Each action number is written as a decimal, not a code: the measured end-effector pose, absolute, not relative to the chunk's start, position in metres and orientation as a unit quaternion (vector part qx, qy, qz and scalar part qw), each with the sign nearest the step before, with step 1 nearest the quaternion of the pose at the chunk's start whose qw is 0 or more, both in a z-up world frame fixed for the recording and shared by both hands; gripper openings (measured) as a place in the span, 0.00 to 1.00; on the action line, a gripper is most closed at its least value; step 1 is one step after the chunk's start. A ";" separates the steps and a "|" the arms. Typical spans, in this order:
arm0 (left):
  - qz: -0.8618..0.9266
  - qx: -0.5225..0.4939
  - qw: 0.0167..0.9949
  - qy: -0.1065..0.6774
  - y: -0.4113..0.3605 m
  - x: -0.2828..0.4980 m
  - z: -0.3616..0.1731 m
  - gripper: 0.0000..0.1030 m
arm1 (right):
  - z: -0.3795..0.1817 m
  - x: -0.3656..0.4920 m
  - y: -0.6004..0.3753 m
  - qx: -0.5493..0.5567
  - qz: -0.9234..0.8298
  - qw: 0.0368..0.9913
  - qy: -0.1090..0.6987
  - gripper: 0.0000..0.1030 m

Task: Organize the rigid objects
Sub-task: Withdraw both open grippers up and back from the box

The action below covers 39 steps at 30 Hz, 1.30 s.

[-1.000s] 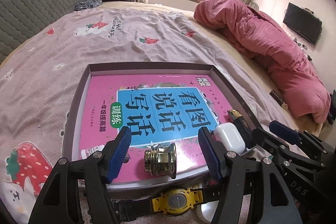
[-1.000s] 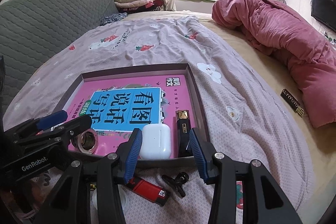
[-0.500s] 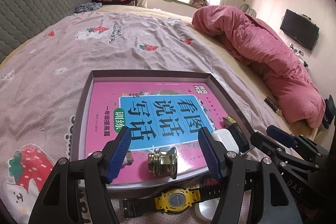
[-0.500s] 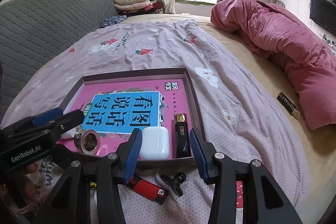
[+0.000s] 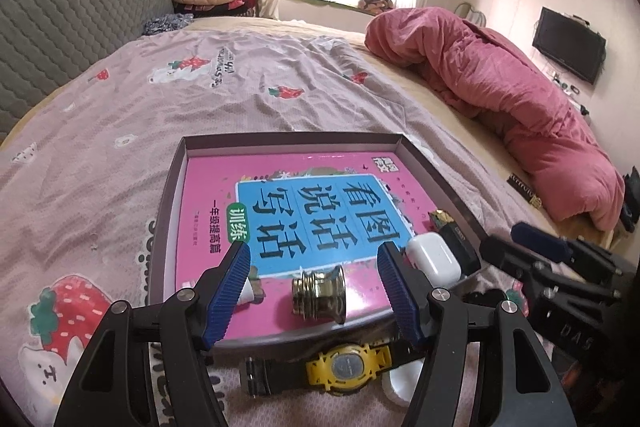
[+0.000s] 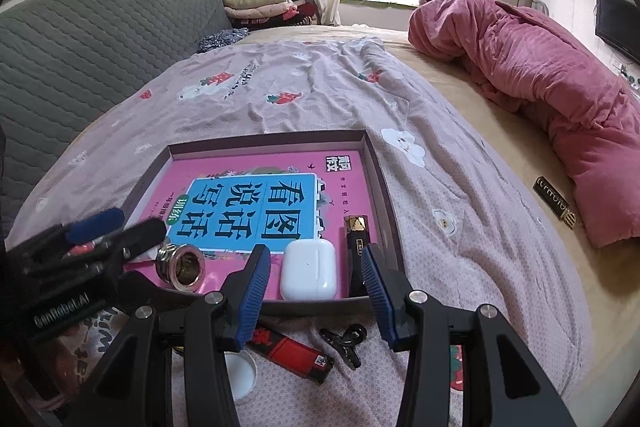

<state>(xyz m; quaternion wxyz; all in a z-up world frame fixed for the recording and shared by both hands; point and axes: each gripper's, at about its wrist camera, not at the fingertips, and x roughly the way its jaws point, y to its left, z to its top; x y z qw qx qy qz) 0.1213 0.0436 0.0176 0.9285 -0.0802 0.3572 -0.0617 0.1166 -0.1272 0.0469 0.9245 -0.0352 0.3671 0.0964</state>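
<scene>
brass fitting (image 5: pixel 319 291) lies sideways, axis across wide, empty left tool (image 5: pixel 314 291).

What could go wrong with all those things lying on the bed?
1. The brass fitting lies on its side on the glossy pink book near the tray's front edge; a nudge might roll it off.
2. The yellow watch, red lighter and black clip rest on soft, wrinkled bedding, so they may sink or shift when pinched.
3. The left gripper and right gripper hang close together and could bump.
</scene>
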 end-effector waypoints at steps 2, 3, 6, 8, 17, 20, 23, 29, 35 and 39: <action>-0.061 -0.079 0.929 0.355 0.042 0.118 0.018 0.66 | 0.049 0.114 -0.127 -0.034 0.100 0.925 0.365 0.46; -0.058 -0.077 0.930 0.354 0.042 0.116 0.019 0.66 | 0.051 0.113 -0.128 -0.033 0.102 0.926 0.363 0.46; -0.054 -0.074 0.931 0.354 0.040 0.111 0.019 0.66 | 0.055 0.109 -0.130 -0.032 0.108 0.926 0.359 0.46; -0.051 -0.069 0.931 0.355 0.039 0.108 0.018 0.66 | 0.056 0.107 -0.132 -0.027 0.110 0.926 0.359 0.46; -0.045 -0.068 0.932 0.354 0.036 0.090 0.022 0.66 | 0.061 0.100 -0.138 -0.022 0.119 0.926 0.357 0.46; -0.042 -0.062 0.936 0.344 0.034 0.085 0.026 0.70 | 0.063 0.099 -0.139 -0.017 0.118 0.928 0.354 0.46; -0.043 -0.062 0.938 0.337 0.035 0.081 0.031 0.70 | 0.066 0.098 -0.140 -0.016 0.116 0.928 0.353 0.46; -0.042 -0.073 0.940 0.331 0.039 0.075 0.037 0.71 | 0.074 0.092 -0.142 -0.017 0.116 0.932 0.343 0.46; -0.042 -0.089 0.944 0.314 0.048 0.066 0.049 0.71 | 0.082 0.088 -0.144 -0.017 0.114 0.935 0.336 0.46; -0.036 -0.088 0.947 0.307 0.052 0.060 0.052 0.71 | 0.086 0.085 -0.145 -0.015 0.117 0.936 0.330 0.46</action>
